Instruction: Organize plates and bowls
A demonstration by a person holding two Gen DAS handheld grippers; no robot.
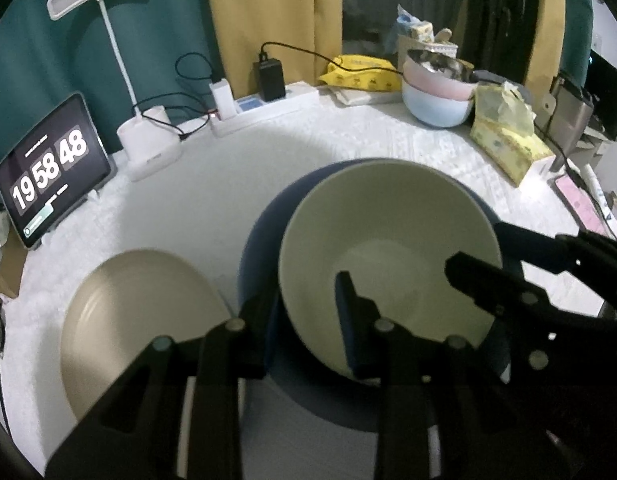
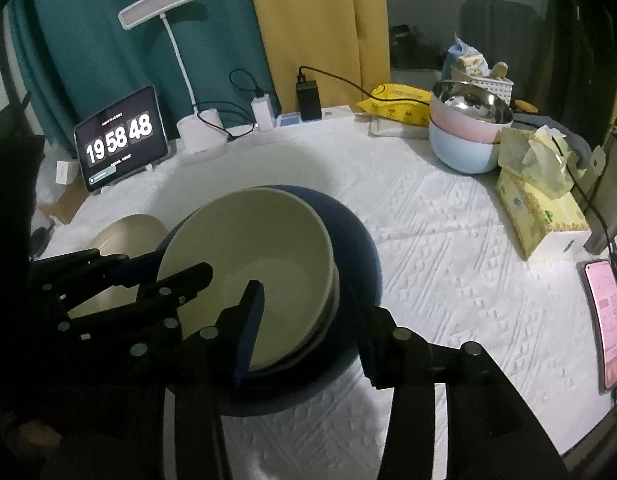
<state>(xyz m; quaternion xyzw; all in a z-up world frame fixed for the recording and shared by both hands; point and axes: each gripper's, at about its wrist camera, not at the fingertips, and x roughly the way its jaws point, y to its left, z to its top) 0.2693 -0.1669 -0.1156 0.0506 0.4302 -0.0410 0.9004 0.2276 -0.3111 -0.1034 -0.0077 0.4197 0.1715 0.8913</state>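
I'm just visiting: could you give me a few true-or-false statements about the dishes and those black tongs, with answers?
1. The pale green bowl sits on the dark blue plate. True.
2. The tan plate is stacked under the blue one. False: it lies apart, beside it.
3. Both tongs straddle the green bowl's rim. True: left tongs, right tongs.
4. The stacked bowls at the back are all green. False: pink on light blue, a steel one on top.
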